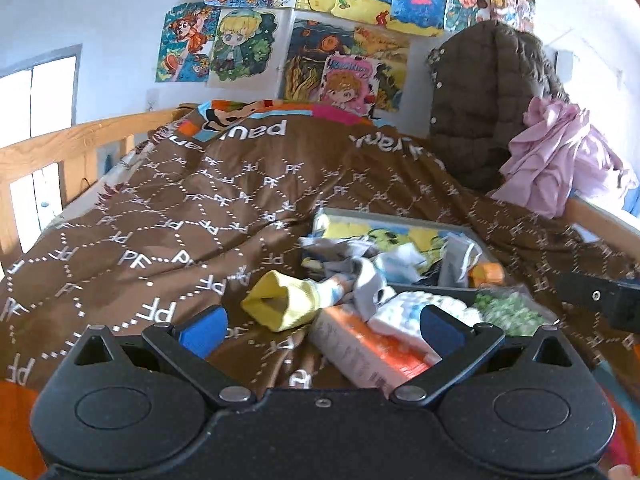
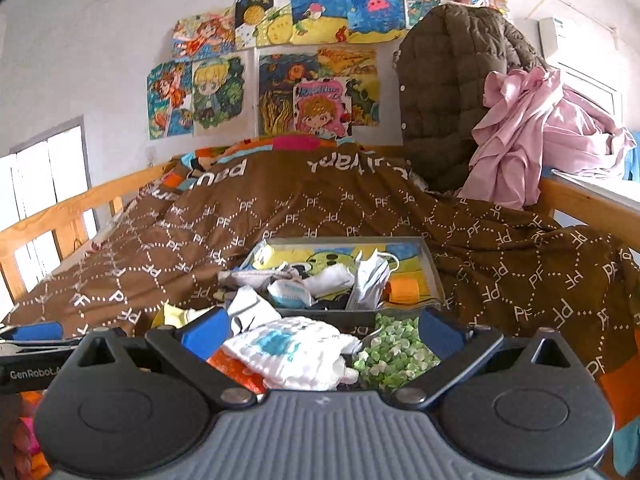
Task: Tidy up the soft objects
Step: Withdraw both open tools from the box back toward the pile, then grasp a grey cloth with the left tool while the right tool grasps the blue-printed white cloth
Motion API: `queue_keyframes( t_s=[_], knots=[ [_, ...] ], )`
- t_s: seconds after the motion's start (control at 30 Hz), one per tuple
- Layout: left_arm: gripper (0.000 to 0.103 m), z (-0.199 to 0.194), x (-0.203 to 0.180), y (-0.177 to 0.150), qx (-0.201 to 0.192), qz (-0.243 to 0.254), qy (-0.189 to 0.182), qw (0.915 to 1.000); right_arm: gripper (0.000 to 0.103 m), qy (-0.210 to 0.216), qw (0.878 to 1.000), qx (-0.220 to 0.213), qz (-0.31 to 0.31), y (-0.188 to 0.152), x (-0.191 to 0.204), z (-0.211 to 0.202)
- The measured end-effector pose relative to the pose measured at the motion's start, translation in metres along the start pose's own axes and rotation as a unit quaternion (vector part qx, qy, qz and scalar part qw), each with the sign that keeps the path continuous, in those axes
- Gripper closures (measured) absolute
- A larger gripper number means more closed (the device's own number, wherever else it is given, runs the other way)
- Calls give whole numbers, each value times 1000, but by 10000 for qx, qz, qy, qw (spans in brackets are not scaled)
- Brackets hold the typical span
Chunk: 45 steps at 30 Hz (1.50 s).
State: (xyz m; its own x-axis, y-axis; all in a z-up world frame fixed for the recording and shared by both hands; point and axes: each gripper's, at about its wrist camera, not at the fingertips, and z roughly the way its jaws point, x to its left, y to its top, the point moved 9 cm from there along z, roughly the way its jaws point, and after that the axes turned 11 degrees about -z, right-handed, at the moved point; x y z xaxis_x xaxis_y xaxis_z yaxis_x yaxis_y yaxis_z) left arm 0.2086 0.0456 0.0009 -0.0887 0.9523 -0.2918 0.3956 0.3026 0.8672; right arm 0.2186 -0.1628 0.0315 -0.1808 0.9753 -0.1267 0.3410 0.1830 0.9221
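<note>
Your left gripper [image 1: 320, 330] hangs with jaws spread wide and empty above a yellow-cuffed sock [image 1: 280, 300] and an orange-and-white packet [image 1: 368, 352] on the brown quilt [image 1: 160, 208]. Your right gripper [image 2: 322, 334], jaws equally wide and holding nothing, frames a white knitted cloth with blue patches [image 2: 292, 354] beside a green-and-white beaded piece [image 2: 394, 354]. Just beyond, a shallow grey tray [image 2: 430, 264] lies on the bed, heaped with socks and small cloths. A brown padded jacket [image 2: 448, 96] and pink garment [image 2: 532, 136] hang at the wooden rail [image 2: 584, 204].
</note>
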Motion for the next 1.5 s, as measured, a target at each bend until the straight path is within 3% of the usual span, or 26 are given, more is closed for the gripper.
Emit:
queue_keyframes(
  t_s=[0.17,0.47,0.8,1.07,1.23,1.5],
  knots=[
    [1,4,2,-1,-43,268,296,9992,0,11,9996,266,-76,-7,5,10],
    [1,19,6,-13,236,524,610,9965,0,129,9958,900,-80,-28,9,26],
    [1,36,14,-25,655,18,582,9962,0,406,9916,1213,-178,-37,20,37],
    [1,50,27,-29,744,-336,499,9954,0,613,9877,1429,-142,-39,18,52],
    [1,67,25,-32,787,-613,177,9949,0,484,9867,1380,-712,-30,17,70],
    [1,83,9,-30,549,-318,-285,9976,0,411,9721,1060,-2053,-13,20,97]
  ],
)
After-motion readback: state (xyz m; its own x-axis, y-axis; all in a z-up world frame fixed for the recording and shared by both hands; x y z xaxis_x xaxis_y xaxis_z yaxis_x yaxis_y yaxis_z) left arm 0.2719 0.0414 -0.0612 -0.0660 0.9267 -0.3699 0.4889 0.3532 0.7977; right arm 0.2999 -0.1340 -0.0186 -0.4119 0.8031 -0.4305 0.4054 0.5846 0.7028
